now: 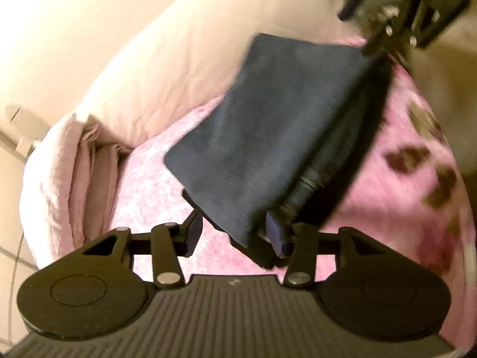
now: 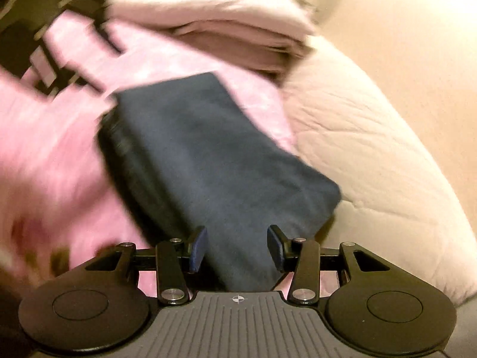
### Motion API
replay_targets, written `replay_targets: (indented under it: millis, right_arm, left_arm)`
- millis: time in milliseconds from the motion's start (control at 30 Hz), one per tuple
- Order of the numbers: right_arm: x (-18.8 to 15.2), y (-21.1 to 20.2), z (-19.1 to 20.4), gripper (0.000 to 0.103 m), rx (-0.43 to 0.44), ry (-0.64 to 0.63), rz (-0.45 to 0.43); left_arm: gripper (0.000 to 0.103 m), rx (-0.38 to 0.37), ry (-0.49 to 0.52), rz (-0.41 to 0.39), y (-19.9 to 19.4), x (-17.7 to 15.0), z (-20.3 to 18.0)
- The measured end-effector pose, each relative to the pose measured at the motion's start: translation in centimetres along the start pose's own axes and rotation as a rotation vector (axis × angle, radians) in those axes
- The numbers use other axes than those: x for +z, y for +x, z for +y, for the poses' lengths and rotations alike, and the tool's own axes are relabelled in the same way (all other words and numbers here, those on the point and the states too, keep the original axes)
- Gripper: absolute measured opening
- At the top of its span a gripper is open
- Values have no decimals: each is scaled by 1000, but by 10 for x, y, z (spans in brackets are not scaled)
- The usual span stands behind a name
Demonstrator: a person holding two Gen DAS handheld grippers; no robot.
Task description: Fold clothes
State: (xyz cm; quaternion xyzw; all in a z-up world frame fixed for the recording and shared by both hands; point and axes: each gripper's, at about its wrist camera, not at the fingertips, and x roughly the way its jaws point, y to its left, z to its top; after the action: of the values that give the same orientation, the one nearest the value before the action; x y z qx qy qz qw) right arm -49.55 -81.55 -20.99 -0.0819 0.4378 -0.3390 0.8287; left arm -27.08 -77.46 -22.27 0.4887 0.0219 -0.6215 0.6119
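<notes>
A folded dark blue garment point(image 2: 214, 161) lies on a pink blanket point(image 2: 53, 161), beside a pale pillow point(image 2: 372, 155). The left gripper point(image 1: 235, 235) and right gripper point(image 2: 237, 247) both stand wide apart around its near edges.

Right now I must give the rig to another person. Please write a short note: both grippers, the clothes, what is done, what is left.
Left gripper: jaws open, the near corner of the dark folded garment lying between its fingers.
Right gripper: jaws open, straddling the garment's opposite end, not clamped.
Garment lies on the pink blanket, beside the white pillow; folded pale linens stacked behind.
Done: garment looks folded into a compact rectangle.
Left: probably a last fold or moving it; views are blurred.
</notes>
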Motion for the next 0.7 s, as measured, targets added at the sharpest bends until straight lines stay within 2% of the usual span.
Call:
replay_targets:
  millis: [33, 100, 200, 233, 267, 333, 400, 467, 600, 700]
  right_arm:
    - [4, -4, -3, 44, 3, 45, -6]
    - [4, 16, -14, 43, 30, 148, 33]
    - [-4, 48, -28, 43, 92, 312, 109]
    - [-10, 52, -28, 43, 112, 326, 120]
    - [-15, 56, -28, 43, 130, 335, 129]
    - [-11, 51, -29, 43, 146, 273, 124]
    - [-4, 48, -44, 43, 171, 291, 125]
    - [3, 45, -61, 43, 137, 307, 71]
    - [22, 69, -108, 43, 99, 332, 29]
    - [35, 104, -142, 43, 83, 408, 27]
  left_arm:
    - [43, -2, -20, 5, 6, 4, 3]
    - [43, -27, -66, 24, 25, 10, 6]
    - [38, -117, -172, 108, 60, 8, 5]
    - [38, -137, -180, 128, 67, 7, 3]
    - [36, -140, -160, 133, 69, 6, -1]
    - [35, -140, -119, 136, 63, 11, 0]
    - [34, -132, -120, 149, 61, 19, 5]
    - [34, -99, -126, 139, 60, 28, 14]
    - [34, -63, -179, 155, 85, 51, 44]
    - [34, -64, -249, 189, 115, 59, 65]
